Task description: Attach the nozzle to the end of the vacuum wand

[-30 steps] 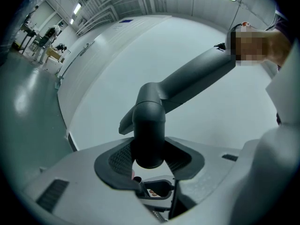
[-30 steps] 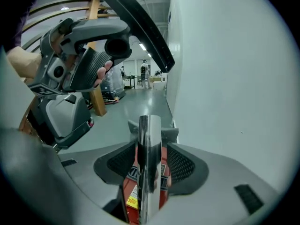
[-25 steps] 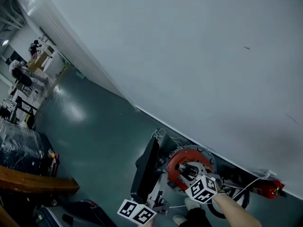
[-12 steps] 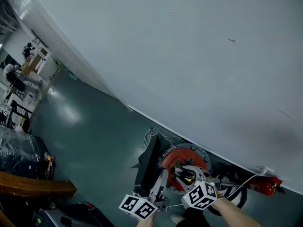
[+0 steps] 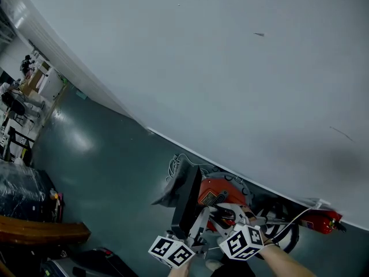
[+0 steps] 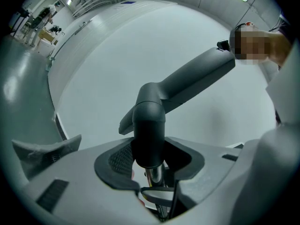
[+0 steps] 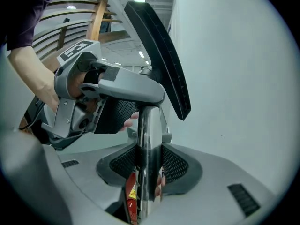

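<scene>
The black floor nozzle (image 5: 185, 198) stands on edge beside the red vacuum body (image 5: 222, 190). In the left gripper view my left gripper (image 6: 150, 149) is shut on the nozzle's dark grey neck (image 6: 149, 125), and the nozzle head (image 6: 197, 76) slants up to the right. The chrome wand (image 7: 147, 158) runs up between the pads of my right gripper (image 7: 147, 168), which is shut on it. The wand's top meets the neck (image 7: 136, 90), which my left gripper (image 7: 86, 102) holds there. Both marker cubes show low in the head view, the left one (image 5: 171, 251) and the right one (image 5: 242, 242).
A white wall (image 5: 230, 68) runs diagonally behind the vacuum. A black hose loop (image 5: 283, 235) and a red cylinder (image 5: 323, 221) lie to the right. A wooden piece (image 5: 40, 232) and black wrapped goods (image 5: 20, 189) sit at left, cables (image 5: 179, 166) by the wall.
The nozzle has swung closer against the red vacuum body, with my left gripper moving along. My right gripper has lifted slightly along the wand. The head view has tilted.
</scene>
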